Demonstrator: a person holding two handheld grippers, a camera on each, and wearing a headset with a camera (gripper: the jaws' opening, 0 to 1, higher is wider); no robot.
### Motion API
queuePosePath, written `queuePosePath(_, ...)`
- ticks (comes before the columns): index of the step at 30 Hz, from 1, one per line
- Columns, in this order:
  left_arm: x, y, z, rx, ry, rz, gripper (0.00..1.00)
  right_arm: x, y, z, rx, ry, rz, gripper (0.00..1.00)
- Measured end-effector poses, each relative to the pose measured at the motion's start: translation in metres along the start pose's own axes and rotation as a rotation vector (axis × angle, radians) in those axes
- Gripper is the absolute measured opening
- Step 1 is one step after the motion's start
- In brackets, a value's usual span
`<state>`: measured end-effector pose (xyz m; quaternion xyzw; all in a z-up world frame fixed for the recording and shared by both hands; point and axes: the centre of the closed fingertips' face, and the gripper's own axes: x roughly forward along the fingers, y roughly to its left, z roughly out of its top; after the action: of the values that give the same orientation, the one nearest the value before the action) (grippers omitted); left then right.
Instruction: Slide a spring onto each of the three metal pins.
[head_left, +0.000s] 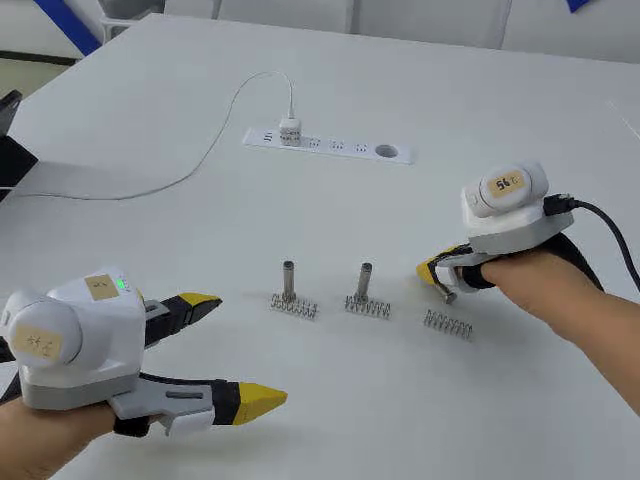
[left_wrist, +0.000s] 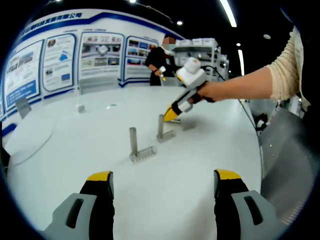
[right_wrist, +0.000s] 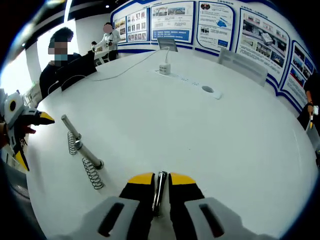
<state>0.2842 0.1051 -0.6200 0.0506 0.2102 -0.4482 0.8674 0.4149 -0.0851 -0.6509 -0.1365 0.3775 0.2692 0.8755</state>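
Note:
Two metal pins stand upright mid-table, a left pin (head_left: 288, 279) and a middle pin (head_left: 364, 281). A spring lies at the foot of each, one spring (head_left: 294, 306) on the left and another spring (head_left: 367, 307) in the middle. To their right a third spring (head_left: 447, 324) lies alone. My right gripper (head_left: 440, 275) hovers just above it, shut on a third metal pin (right_wrist: 159, 192) that runs between the jaws. My left gripper (head_left: 232, 350) is open and empty at the near left, its fingertips (left_wrist: 100, 176) wide apart and pointing at the pins (left_wrist: 133, 141).
A white power strip (head_left: 330, 145) with a plugged charger (head_left: 290, 130) and a cable lies at the back of the white table (head_left: 150, 120). People stand by poster walls beyond the table.

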Motion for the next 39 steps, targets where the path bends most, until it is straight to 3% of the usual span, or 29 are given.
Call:
queuePosePath(13,-0.001,0.003,-0.001,-0.009,-0.002,0.007,0.83,0.005,-0.001,-0.003,0.002,0.030,0.014,0.11)
queuePosePath(29,-0.002,0.006,-0.001,-0.011,-0.002,0.014,0.83,0.004,0.000,-0.003,0.030,0.030,0.017,0.09)
queuePosePath(39,-0.005,0.006,0.003,-0.004,-0.008,0.019,0.82,-0.014,0.004,0.004,0.021,-0.006,0.014,0.09)
